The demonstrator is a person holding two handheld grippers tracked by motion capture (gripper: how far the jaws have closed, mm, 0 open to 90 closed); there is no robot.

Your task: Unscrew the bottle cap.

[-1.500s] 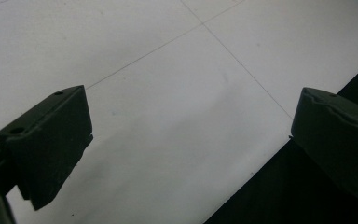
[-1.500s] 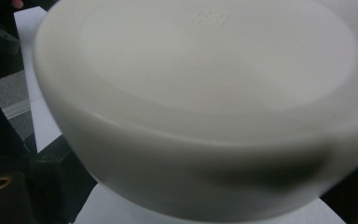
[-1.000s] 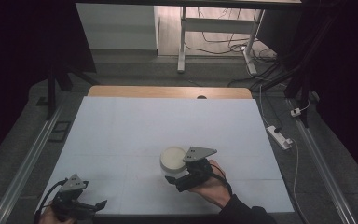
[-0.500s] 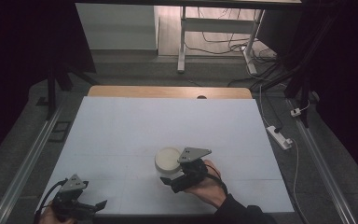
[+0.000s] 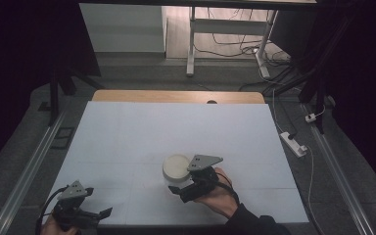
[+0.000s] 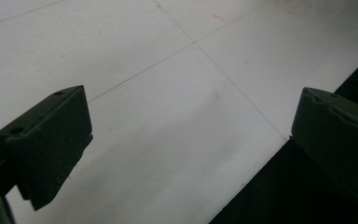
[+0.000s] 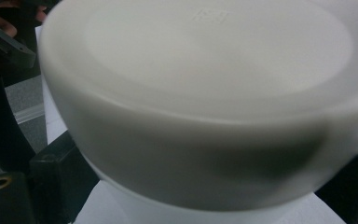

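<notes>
Lying bare, the white table (image 5: 127,137) leaves nothing between the grippers. Right gripper (image 5: 180,183) has its jaws on either side of the white tub (image 5: 176,167) near the front edge. Left gripper (image 5: 95,214) sits at the front-left corner, jaws wide apart, empty.

White table (image 5: 127,142) with round white container (image 5: 175,167)

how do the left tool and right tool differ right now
The right tool has its jaws either side of the white round container, near the middle of the table; the left tool has nothing between its jaws, which stand wide apart. The left tool sits at the table's near left edge, the right one further in. Both are black, hand-held, with a grey plate on top.
</notes>
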